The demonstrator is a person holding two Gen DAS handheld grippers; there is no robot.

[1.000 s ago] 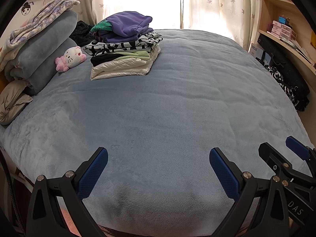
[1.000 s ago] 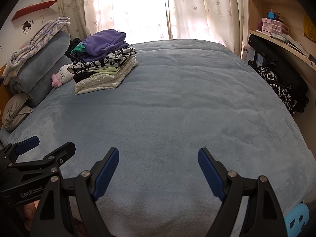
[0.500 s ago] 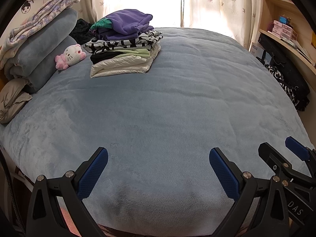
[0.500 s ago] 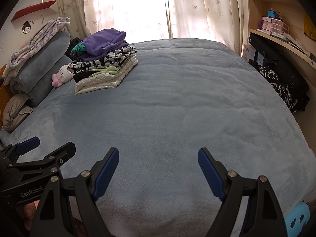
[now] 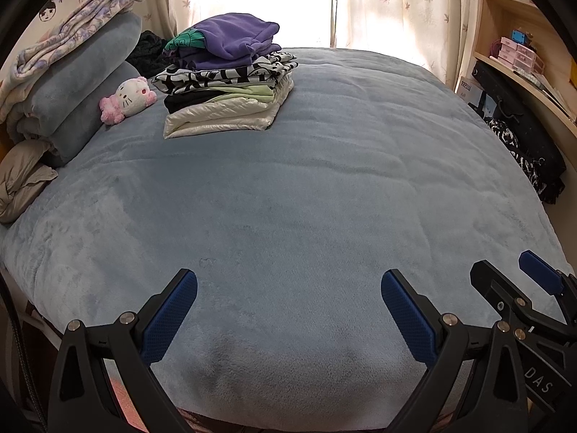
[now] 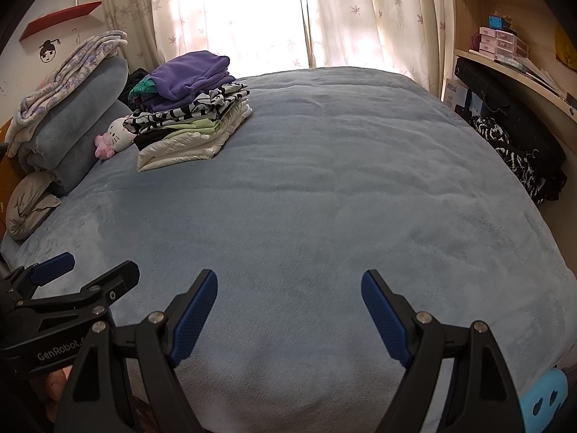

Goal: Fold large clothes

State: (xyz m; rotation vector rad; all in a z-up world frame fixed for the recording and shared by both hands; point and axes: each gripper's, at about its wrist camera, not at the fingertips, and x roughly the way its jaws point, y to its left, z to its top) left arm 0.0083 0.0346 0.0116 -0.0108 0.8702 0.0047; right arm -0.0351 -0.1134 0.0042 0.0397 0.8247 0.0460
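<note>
A stack of folded clothes [image 5: 227, 83] [image 6: 191, 119], purple on top, then black-and-white, green and white, sits at the far left of the blue-grey bed [image 5: 306, 198] [image 6: 324, 198]. My left gripper [image 5: 288, 285] hovers over the bed's near edge, open, with nothing between its blue pads. My right gripper [image 6: 290, 283] hangs beside it, also open and holding nothing. In the left wrist view the right gripper [image 5: 505, 278] shows at the lower right; in the right wrist view the left gripper [image 6: 86, 270] shows at the lower left. Both are far from the stack.
Rolled blue blankets [image 5: 79, 83] with a floral cloth on top, a white-and-pink plush toy [image 5: 128, 99] and a grey pillow [image 5: 21, 180] line the bed's left side. Shelves [image 6: 512, 57] and dark patterned clothes [image 6: 515, 155] stand along the right. Curtains [image 6: 288, 11] hang behind.
</note>
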